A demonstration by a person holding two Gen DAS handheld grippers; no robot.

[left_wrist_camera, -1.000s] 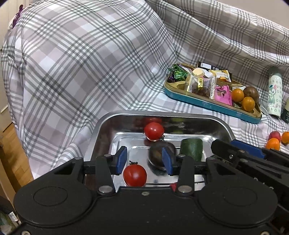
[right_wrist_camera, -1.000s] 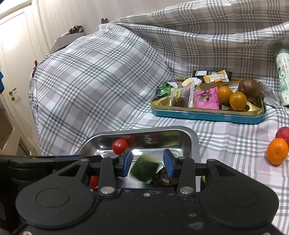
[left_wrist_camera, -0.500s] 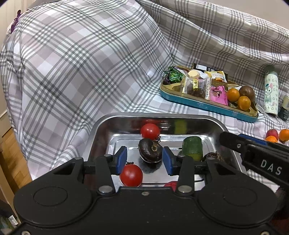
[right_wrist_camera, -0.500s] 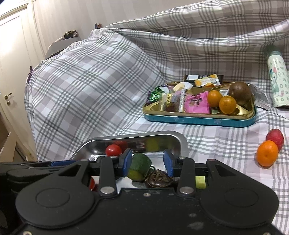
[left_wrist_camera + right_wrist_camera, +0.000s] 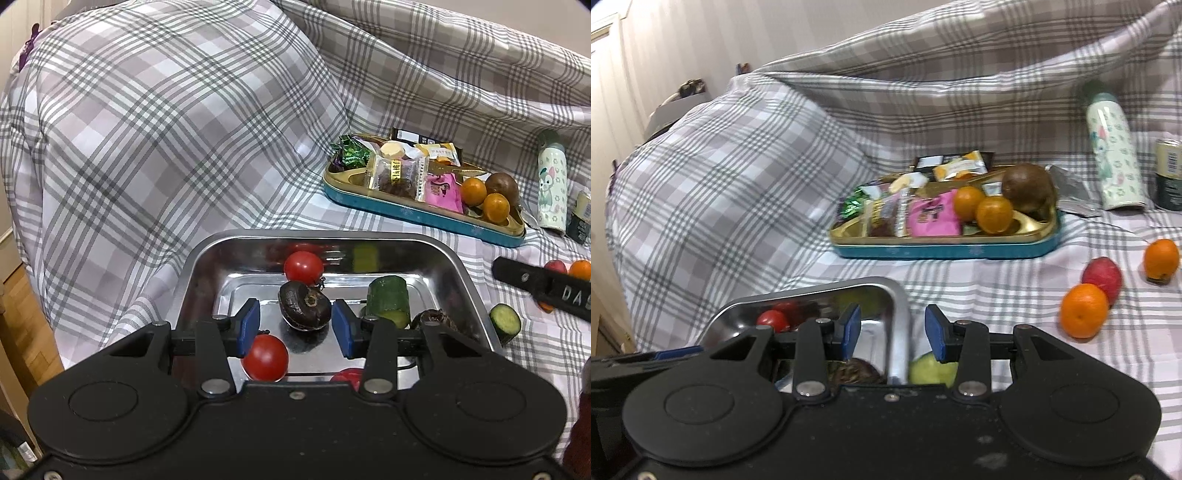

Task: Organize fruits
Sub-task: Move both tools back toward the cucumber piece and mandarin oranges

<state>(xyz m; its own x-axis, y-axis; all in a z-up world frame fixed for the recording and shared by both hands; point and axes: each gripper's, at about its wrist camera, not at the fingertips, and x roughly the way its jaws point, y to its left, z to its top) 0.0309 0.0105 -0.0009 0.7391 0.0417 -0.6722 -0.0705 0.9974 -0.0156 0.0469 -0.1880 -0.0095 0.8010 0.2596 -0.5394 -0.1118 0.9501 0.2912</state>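
Right gripper shifted right since earlier frame, off cucumber chunk, now straddling steel tray rim; jaws apart, empty. Left gripper spread, empty, above dark wrinkled fruit. Cucumber chunk stands in tray, long axis upright, cut face up. Judged firm, light, slick skin: grip across curved sides.

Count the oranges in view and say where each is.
4. Two oranges sit together in the blue tin: one, one. Two lie on the checked cloth: one beside a red fruit, one further right. More may hide behind snacks.
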